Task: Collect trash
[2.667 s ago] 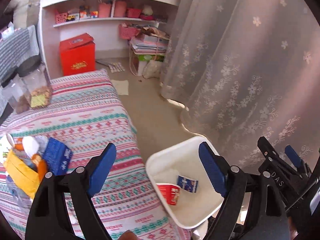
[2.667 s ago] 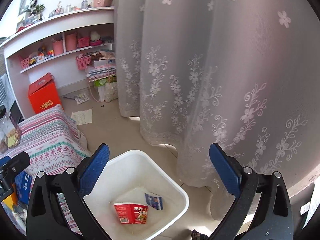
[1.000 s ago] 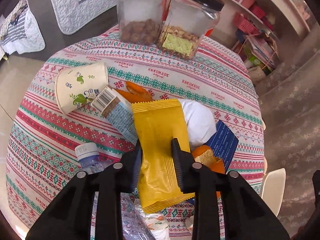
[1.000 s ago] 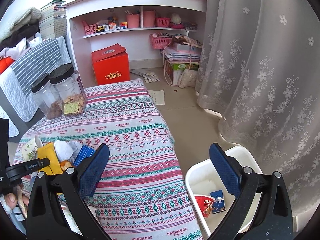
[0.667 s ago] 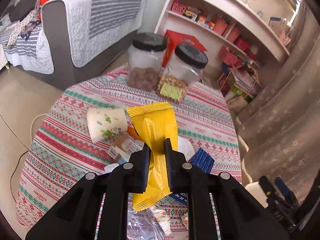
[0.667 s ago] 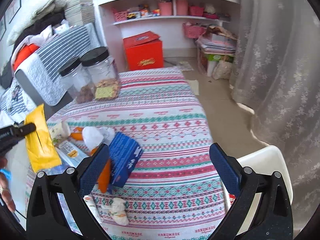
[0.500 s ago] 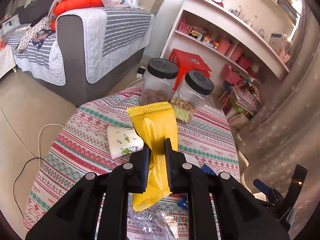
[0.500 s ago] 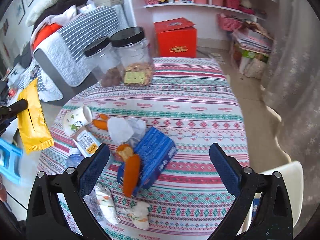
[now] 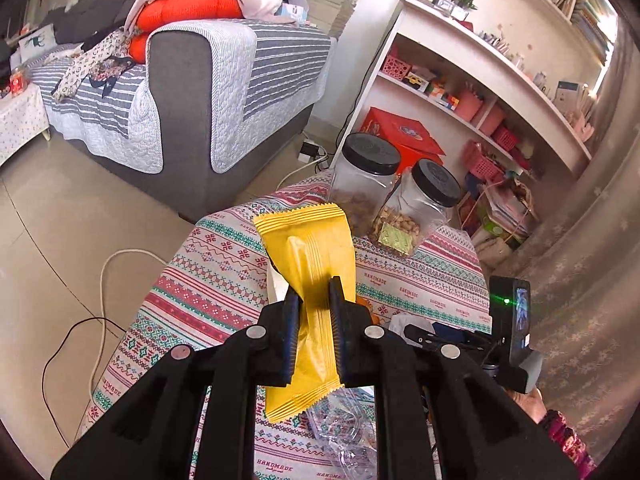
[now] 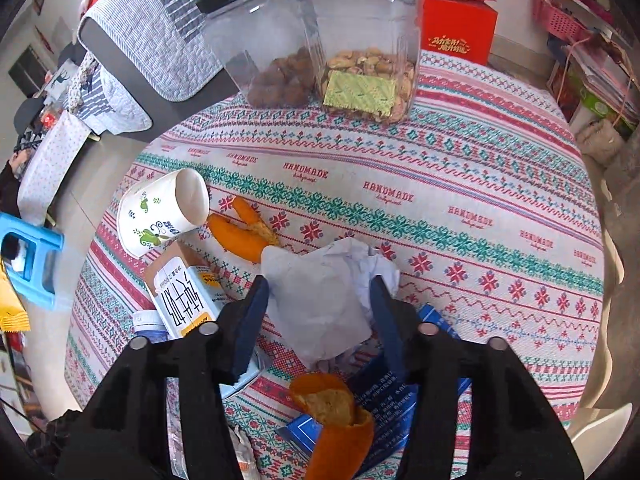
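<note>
While yellow wrapper (image 9: 310, 264) hangs pinched, white tissue (image 10: 320, 292) straddled

- The left wrist view looks from above and off one side, slanting down across the table (image 9: 224, 264) toward sofa (image 9: 192, 92) and shelves (image 9: 480, 80).
- The right wrist view hangs close over the table (image 10: 460, 184), facing steeply down.
- Both share the two jars (image 9: 424, 208) (image 10: 360, 40) and patterned cloth.

Desk (image 10: 460, 152): two jars (image 10: 360, 40) standing at far edge; cup (image 10: 160, 208) lying left, peel (image 10: 244, 232) just right of it; carton (image 10: 184, 296) nearer; crumpled paper (image 10: 320, 292) lying centre; sofa (image 9: 192, 92) sitting beyond.
</note>
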{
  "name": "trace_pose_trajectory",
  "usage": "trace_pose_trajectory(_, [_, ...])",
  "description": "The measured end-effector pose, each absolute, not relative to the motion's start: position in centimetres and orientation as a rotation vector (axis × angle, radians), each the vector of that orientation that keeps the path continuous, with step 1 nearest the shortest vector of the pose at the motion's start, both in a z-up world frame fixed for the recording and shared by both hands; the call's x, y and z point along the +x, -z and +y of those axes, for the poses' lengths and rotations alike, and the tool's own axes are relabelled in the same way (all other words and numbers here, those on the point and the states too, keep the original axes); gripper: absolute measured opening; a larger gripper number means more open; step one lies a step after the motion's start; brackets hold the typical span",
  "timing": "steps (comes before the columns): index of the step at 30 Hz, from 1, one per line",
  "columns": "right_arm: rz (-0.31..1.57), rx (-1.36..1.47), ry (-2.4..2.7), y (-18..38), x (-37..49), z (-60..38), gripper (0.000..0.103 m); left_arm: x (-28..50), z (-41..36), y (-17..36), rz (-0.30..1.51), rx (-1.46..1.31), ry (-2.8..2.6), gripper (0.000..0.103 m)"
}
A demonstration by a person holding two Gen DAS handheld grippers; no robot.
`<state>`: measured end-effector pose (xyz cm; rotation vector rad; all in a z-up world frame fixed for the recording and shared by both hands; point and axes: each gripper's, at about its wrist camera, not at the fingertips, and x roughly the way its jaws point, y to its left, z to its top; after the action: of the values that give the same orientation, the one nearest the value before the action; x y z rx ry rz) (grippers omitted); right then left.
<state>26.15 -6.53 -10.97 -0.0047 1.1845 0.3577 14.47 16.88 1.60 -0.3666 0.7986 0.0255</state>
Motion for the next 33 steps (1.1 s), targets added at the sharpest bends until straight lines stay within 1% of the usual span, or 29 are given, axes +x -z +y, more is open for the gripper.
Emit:
trace_pose_trajectory(1, [1.175,-0.001,-0.351,11.0,26.1,-6.4,0.043,14.5,17.0,-1.5,0.803,-0.365,-0.027,0.006])
trace_pose_trajectory(2, [1.166,0.008,-0.351,10.9,26.1,-6.4,0.039,14.5,17.2,-1.4,0.808,-0.366,-0.027,0.006])
trace_pose_trajectory(5, [1.149,0.043,-0.358,10.4,26.1,-6.4,0.037,14.4,17.5,-1.2,0.811,-0.367,-0.03,0.006])
trace_pose_trajectory(6, [1.137,0.043,-0.356,10.1,25.9,-6.4,0.029,14.4,17.6,-1.2,0.813,-0.366,-0.03,0.006])
trace_pose_trajectory(7, [1.127,0.042,-0.357,9.8,25.7,-6.4,0.018,14.5,17.6,-1.0,0.819,-0.362,-0.03,0.006])
trace_pose_trajectory(12, [1.062,0.042,-0.332,7.6,24.5,-7.0,0.017,15.2,17.6,0.2,0.865,-0.383,-0.021,0.006])
trace_pose_trajectory(16, [0.979,0.079,-0.329,4.6,22.3,-8.2,0.017,16.2,17.7,1.5,0.928,-0.434,0.002,0.006])
trace_pose_trajectory(21, [0.842,0.125,-0.275,0.6,17.6,-10.1,0.017,18.4,18.3,4.2,1.017,-0.49,0.005,0.006])
trace_pose_trajectory(24, [0.821,0.157,-0.232,-1.2,15.7,-11.4,0.017,19.8,17.4,6.4,1.096,-0.534,0.05,0.007])
trace_pose_trajectory(26, [0.794,0.215,-0.234,-2.2,14.6,-12.7,0.017,20.7,15.8,7.3,1.131,-0.506,0.065,0.007])
trace_pose_trajectory(27, [0.783,0.237,-0.233,-2.6,14.3,-13.5,0.017,21.2,14.7,7.5,1.142,-0.476,0.073,0.008])
trace_pose_trajectory(29, [0.759,0.253,-0.215,-3.1,14.1,-14.6,0.016,22.2,12.8,7.8,1.149,-0.409,0.094,0.019])
trace_pose_trajectory(30, [0.748,0.258,-0.204,-3.2,14.2,-15.2,0.016,22.6,12.0,7.9,1.151,-0.381,0.097,0.037])
trace_pose_trajectory(31, [0.746,0.265,-0.199,-3.0,14.3,-15.8,0.016,23.0,11.4,8.2,1.157,-0.355,0.085,0.051])
trace_pose_trajectory(33, [0.767,0.282,-0.182,-2.5,14.6,-16.9,0.016,24.0,10.8,8.2,1.157,-0.292,0.058,0.052])
